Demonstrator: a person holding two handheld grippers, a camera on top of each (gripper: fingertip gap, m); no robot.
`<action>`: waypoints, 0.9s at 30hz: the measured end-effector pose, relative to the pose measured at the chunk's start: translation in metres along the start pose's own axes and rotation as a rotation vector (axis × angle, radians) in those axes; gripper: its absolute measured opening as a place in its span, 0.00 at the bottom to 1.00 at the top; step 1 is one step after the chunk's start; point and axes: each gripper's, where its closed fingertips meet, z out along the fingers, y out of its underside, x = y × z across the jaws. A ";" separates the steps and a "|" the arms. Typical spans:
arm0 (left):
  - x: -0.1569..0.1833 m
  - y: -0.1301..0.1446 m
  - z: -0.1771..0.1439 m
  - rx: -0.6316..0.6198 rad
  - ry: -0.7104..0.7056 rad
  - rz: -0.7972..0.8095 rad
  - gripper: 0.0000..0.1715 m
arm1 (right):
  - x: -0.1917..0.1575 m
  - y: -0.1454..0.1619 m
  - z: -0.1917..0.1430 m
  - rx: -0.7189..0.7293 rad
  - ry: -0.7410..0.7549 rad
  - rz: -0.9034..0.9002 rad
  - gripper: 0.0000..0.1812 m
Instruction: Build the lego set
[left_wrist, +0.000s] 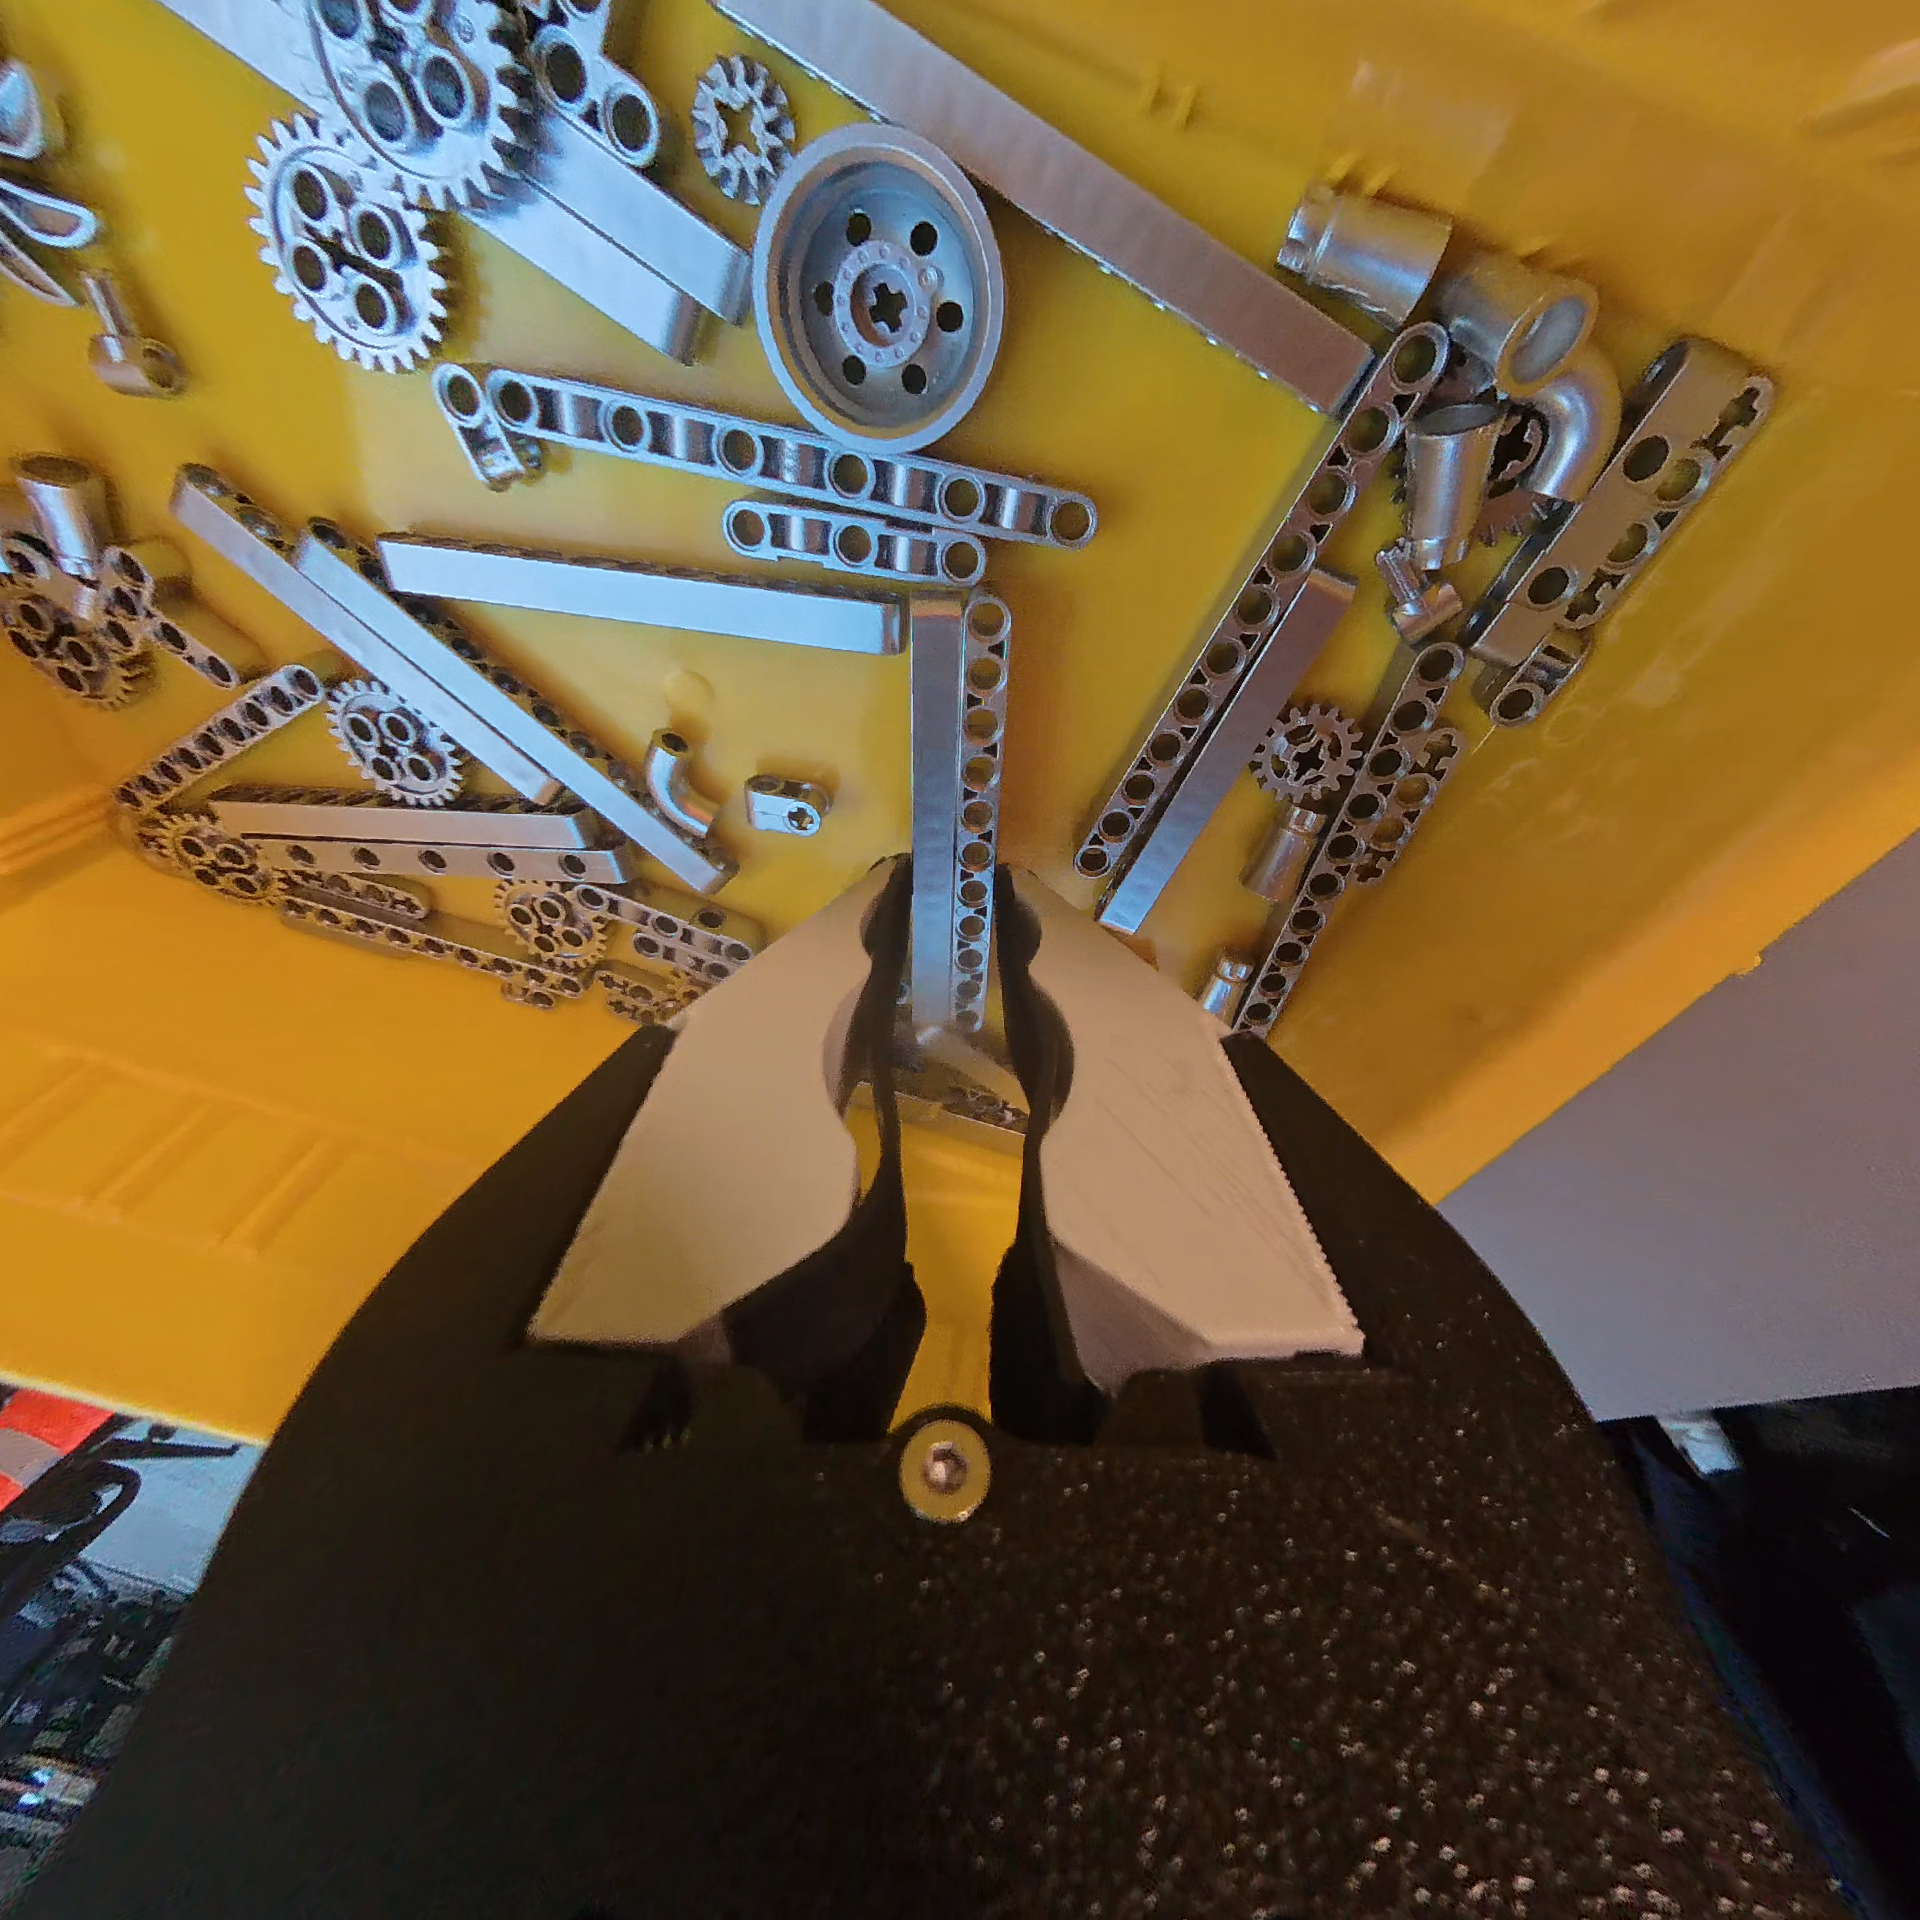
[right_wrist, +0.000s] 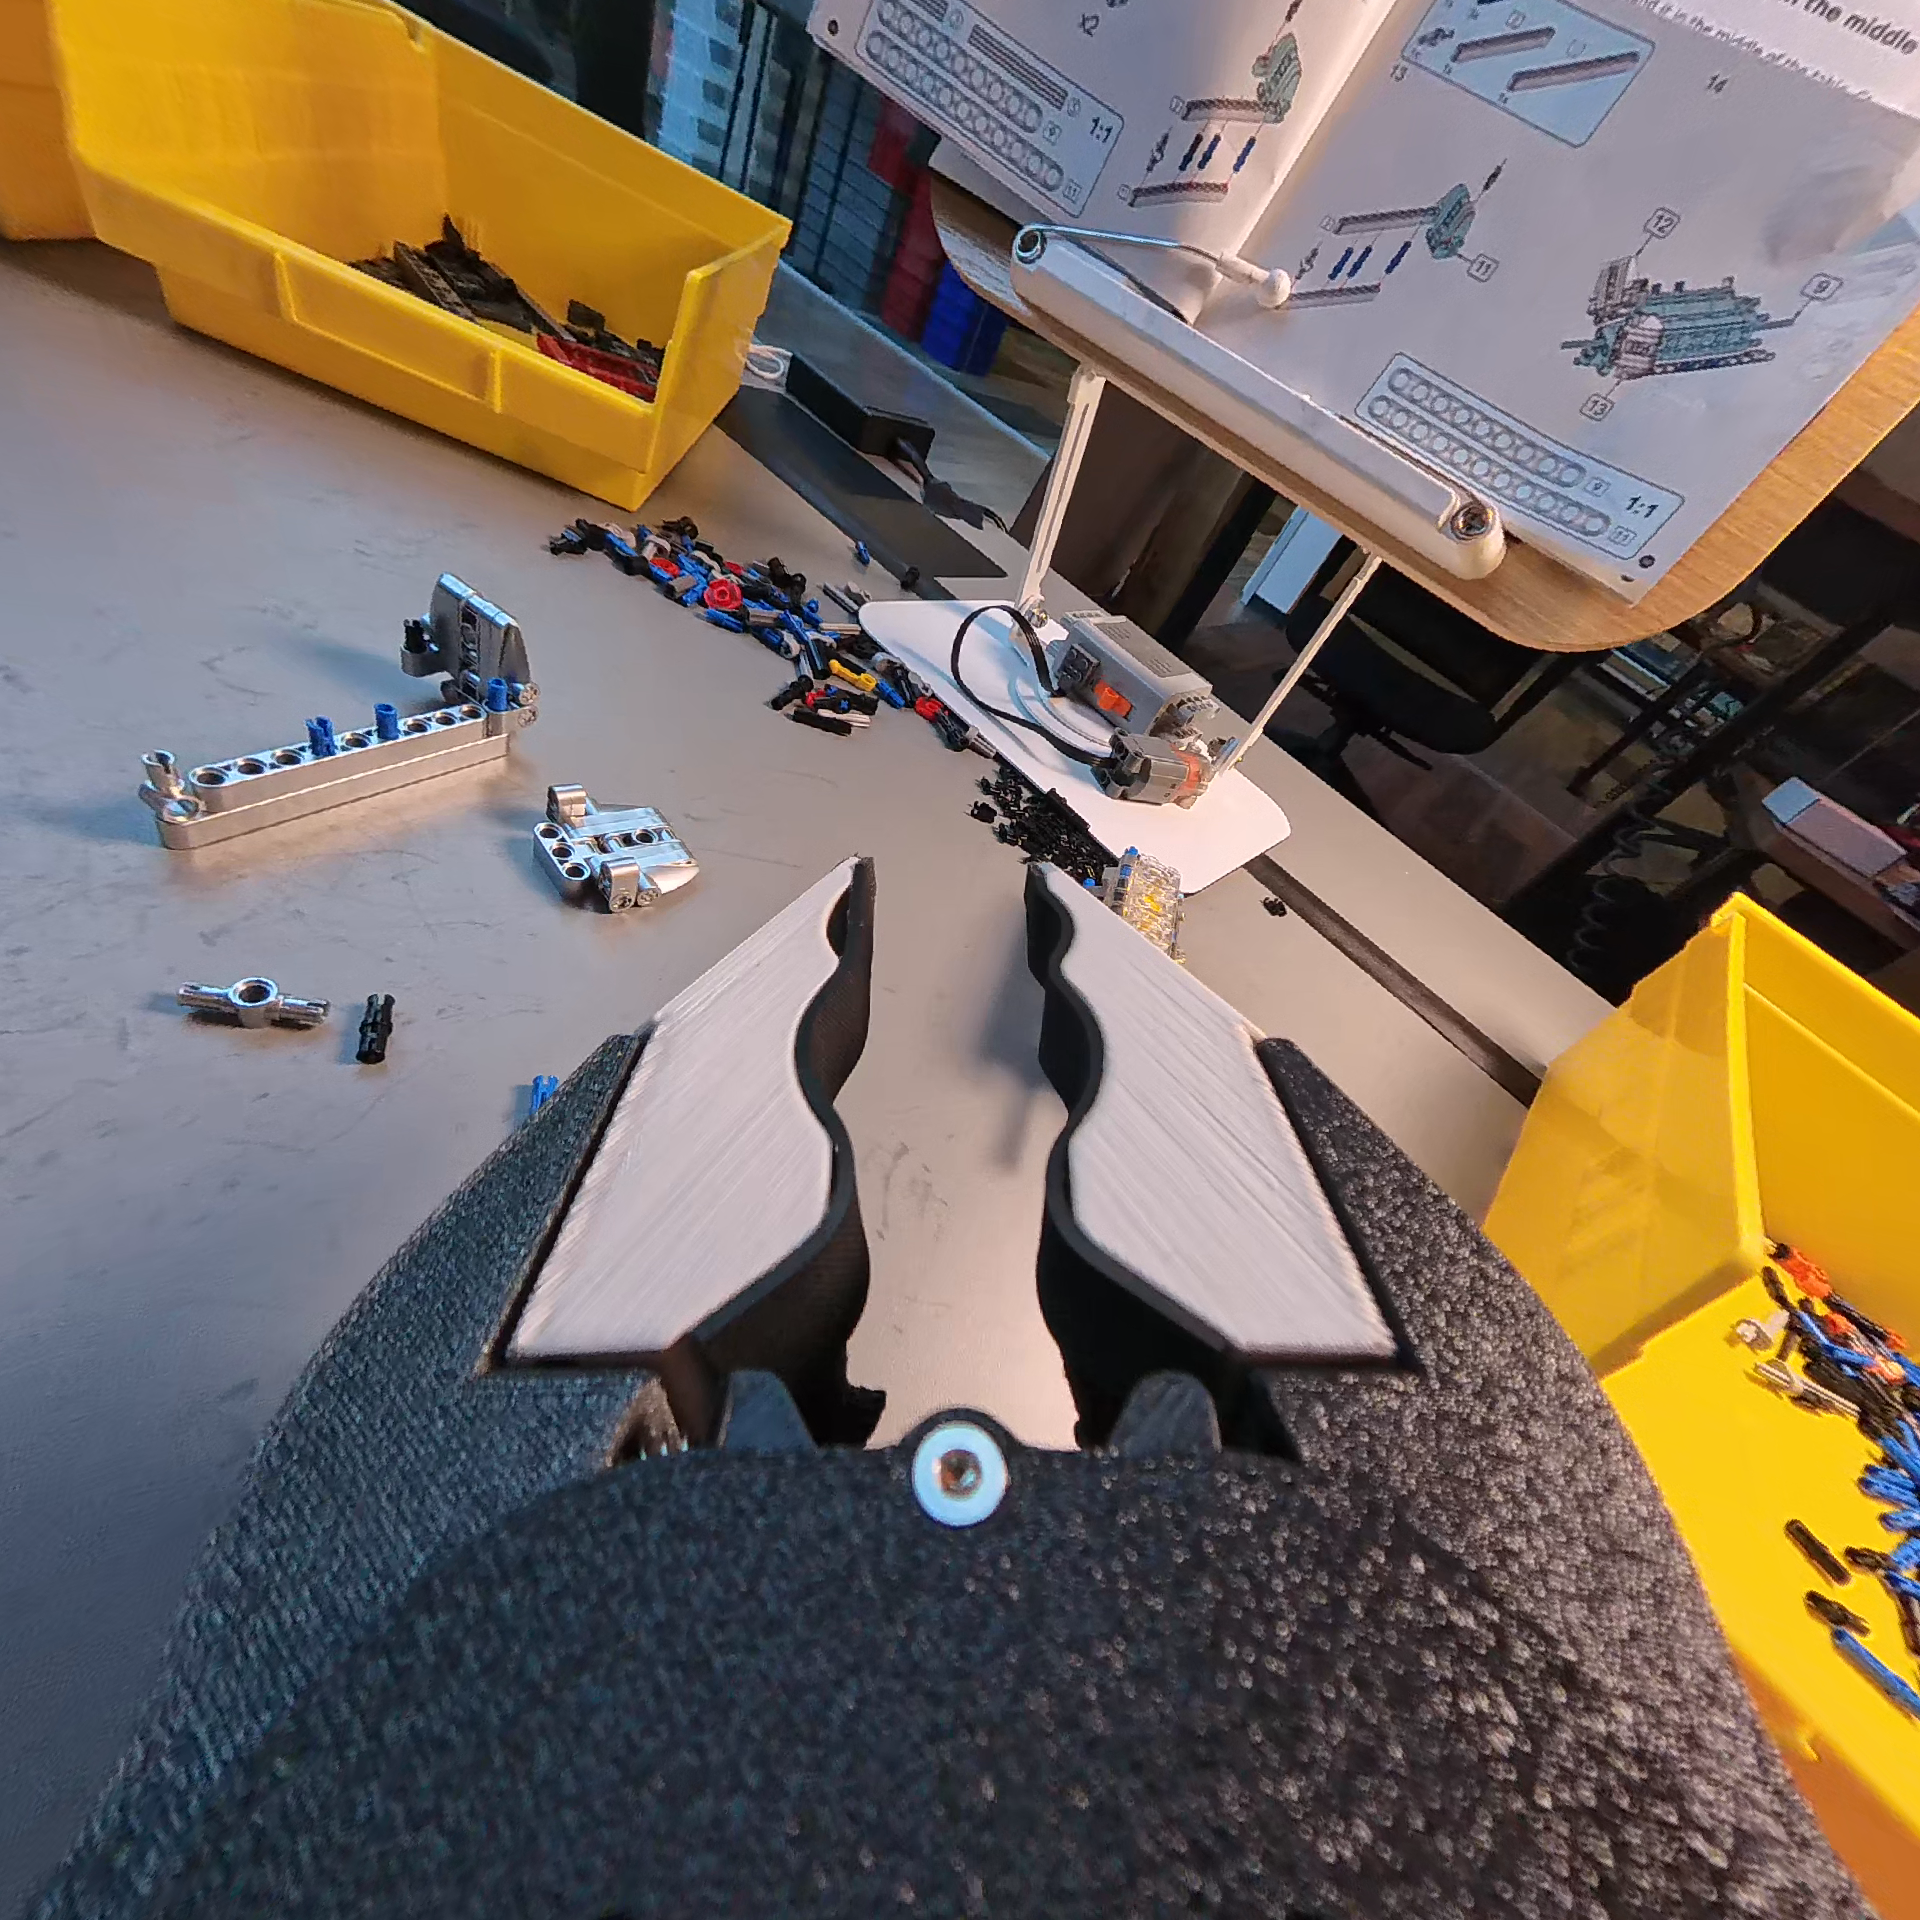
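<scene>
Inside a yellow bin (left_wrist: 1143, 343) of silver building parts, the left claw (left_wrist: 945, 883) points down at a long holed beam (left_wrist: 961, 790). Its fingers (left_wrist: 769, 1039) stand on either side of the beam's near end, close against it, but whether they press it I cannot tell. The beam runs straight away from the claw, with its far end just below two shorter beams. Beyond those lies a wheel (left_wrist: 878, 291), and gears (left_wrist: 348, 260) are heaped at the upper left. More long beams lie slanted to the right of the claw, near an elbow pipe (left_wrist: 1558, 416).

Over the grey table (right_wrist: 156, 1143), the right claw (right_wrist: 948, 883) hangs with its fingers (right_wrist: 727, 1091) apart and nothing between them. To its left, well apart, lies a beam assembly (right_wrist: 332, 764) studded with blue pins, and nearer the claw a small silver bracket (right_wrist: 613, 847). A silver connector (right_wrist: 252, 1003) and a black pin (right_wrist: 374, 1029) lie at the left. Ahead of the claw is a scatter of small pins (right_wrist: 758, 613) and a white stand base (right_wrist: 1216, 821) carrying a grey battery box (right_wrist: 1127, 665). An instruction sheet (right_wrist: 1507, 260) rests on the stand above. A second bin (right_wrist: 447, 260) sits at the far left, and a third bin (right_wrist: 1683, 1143) with pins stands just right of the claw.
</scene>
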 end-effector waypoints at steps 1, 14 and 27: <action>-0.003 -0.002 -0.004 0.024 -0.021 0.002 0.08 | 0.000 0.000 0.000 0.000 -0.001 -0.001 0.16; 0.035 -0.046 -0.114 0.598 -0.393 0.106 0.08 | 0.001 -0.003 -0.002 0.020 -0.004 0.008 0.15; 0.024 -0.020 -0.036 0.295 -0.314 0.092 0.08 | -0.001 -0.006 -0.005 0.035 -0.007 0.017 0.15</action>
